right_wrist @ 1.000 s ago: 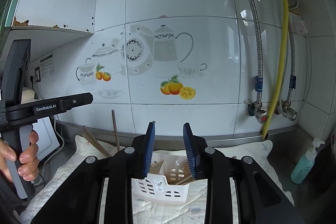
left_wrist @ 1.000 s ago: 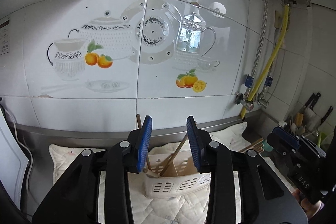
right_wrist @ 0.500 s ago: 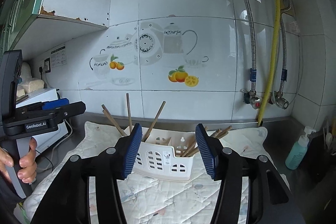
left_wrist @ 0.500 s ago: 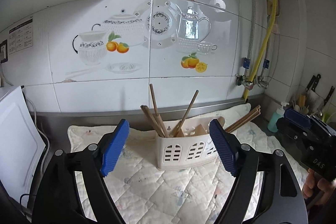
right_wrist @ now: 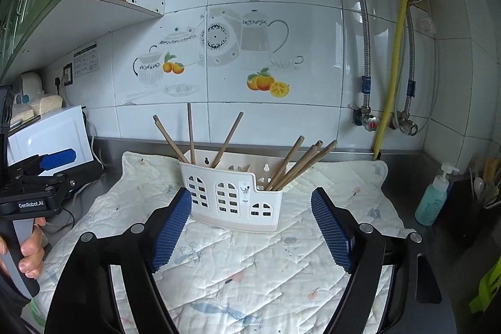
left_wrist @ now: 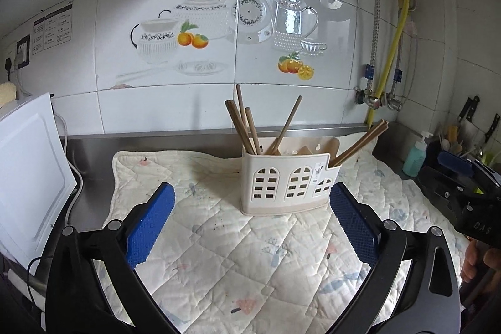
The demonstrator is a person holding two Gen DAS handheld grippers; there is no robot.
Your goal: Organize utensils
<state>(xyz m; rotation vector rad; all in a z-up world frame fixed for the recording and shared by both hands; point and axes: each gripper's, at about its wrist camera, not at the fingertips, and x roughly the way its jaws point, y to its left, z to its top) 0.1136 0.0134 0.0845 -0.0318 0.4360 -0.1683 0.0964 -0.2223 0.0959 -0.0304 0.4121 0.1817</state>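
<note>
Both my left gripper [left_wrist: 250, 227] and right gripper [right_wrist: 250, 227] gape wide, holding nothing, chopsticks [right_wrist: 291, 165] all standing in the white holder [right_wrist: 231, 196] on the quilted mat [right_wrist: 238, 268], so sorting looks basically done, nothing loose visible.

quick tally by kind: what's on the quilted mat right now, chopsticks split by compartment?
Chopsticks in the left compartment: 3 in the right wrist view
Chopsticks in the right compartment: about 4, they overlap, so this is approximate
White utensil caddy: 1
Total on the quilted mat: about 8

Both the left gripper and the right gripper are open and empty.
</note>
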